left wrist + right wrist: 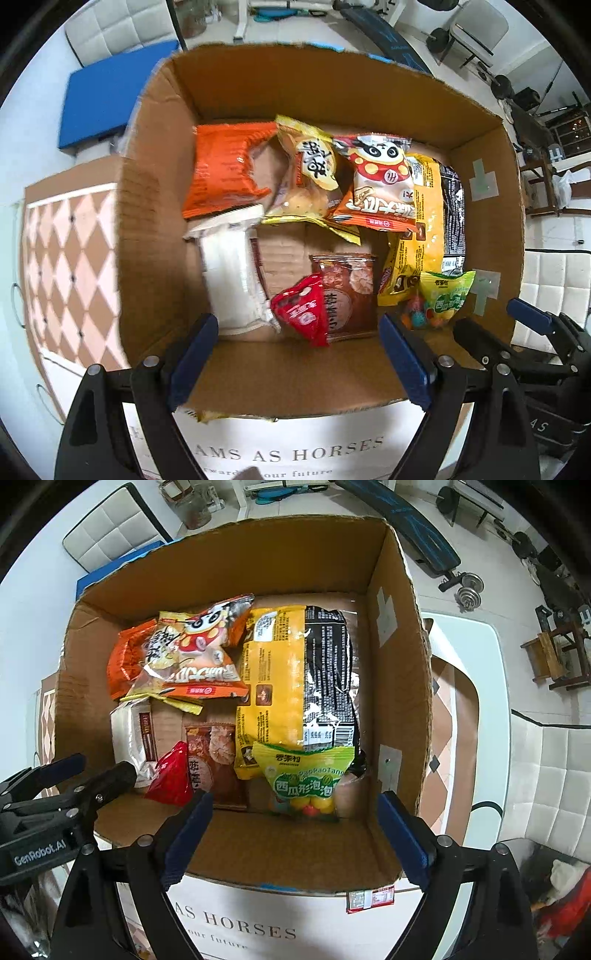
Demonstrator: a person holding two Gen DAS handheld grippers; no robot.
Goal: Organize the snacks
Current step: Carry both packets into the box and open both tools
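An open cardboard box [332, 376] [391, 686] holds several snack packs. In the left wrist view an orange pack [221, 170], a yellow chip bag [314, 177], a panda-print pack [380, 181], a white pack [232, 273], a brown pack [351, 295] and a red pack [303, 310] lie on its floor. My left gripper [297, 328] hangs open over the red and brown packs and holds nothing. My right gripper [295, 803] is open above a green candy bag [306, 775], beside a large yellow-and-black bag [295, 675]. Each gripper appears in the other's view [491, 317] [99, 766].
The box stands on a printed tablecloth [251, 926]. A small red-and-white packet [369, 897] lies at the box's near edge. A blue pad [99, 96] sits behind the box on the left. White padded seats [546, 782] and dumbbells [469, 590] are around the table.
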